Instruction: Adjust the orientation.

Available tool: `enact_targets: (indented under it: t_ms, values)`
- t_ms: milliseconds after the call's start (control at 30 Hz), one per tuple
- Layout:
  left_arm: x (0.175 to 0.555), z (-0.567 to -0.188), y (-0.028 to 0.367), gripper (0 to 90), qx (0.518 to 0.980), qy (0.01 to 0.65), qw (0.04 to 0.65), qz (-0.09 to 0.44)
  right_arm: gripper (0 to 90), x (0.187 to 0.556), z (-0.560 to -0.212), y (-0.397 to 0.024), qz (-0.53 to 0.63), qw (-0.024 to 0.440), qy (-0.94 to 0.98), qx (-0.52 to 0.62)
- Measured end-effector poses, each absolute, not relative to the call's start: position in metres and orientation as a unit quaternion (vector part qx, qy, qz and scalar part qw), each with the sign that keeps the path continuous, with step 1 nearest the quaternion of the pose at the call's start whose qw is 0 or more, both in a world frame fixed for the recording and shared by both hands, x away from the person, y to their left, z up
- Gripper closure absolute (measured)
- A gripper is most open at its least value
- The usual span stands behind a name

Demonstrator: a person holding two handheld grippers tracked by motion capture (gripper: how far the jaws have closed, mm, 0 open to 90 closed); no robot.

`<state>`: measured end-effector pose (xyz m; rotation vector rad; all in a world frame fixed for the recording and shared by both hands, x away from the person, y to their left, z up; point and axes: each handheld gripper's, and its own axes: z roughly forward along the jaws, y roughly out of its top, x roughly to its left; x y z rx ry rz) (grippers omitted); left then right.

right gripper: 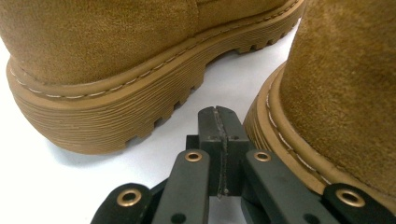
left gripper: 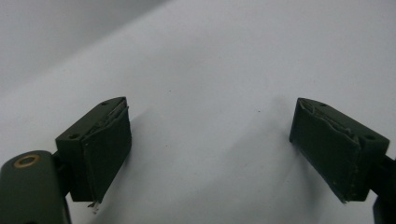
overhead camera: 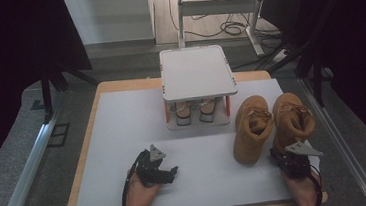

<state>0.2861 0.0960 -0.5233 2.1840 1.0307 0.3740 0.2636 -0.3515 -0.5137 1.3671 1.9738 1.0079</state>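
White board [overhead camera: 123, 133] covers most of the wooden table [overhead camera: 88, 141], and on it stand all the things. At its far middle is a small white rack [overhead camera: 196, 71] with a flat top and orange legs; under the top sit two small shoes [overhead camera: 195, 113], side by side, not clear in detail.

To the right of the rack are two tan suede boots with thick ribbed soles. The left boot [overhead camera: 251, 129] is placed with its heel toward the person, and the right boot [overhead camera: 292, 116] stands just beside it, close to the right edge of the board.

The right gripper [right gripper: 222, 123] is at the near right of the board, directly behind the heels of the boots. In the right gripper view its two black jaws are pressed together, pad against pad, and nothing is between them. The closed tip points into the narrow gap between the two heels: the heel of the left boot [right gripper: 93, 116] is ahead and to the left of the jaws, a little apart from them, and the sole edge of the right boot [right gripper: 280, 130] is just beside the jaws on their right. I cannot tell if it touches them.

The left gripper [overhead camera: 169, 173] rests at the near middle of the board, well apart from the boots. Its jaws are wide apart and released, with bare white surface between the pads [left gripper: 105, 154].
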Motion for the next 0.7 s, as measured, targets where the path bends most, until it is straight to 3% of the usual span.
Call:
enact_targets:
  t_ms: [700]
  values:
    - [0.286,-0.523,0.096,12.6,0.839,0.397,0.342,0.144,90.0,0.251,-0.512,-0.368,0.359,0.27,0.734,0.509]
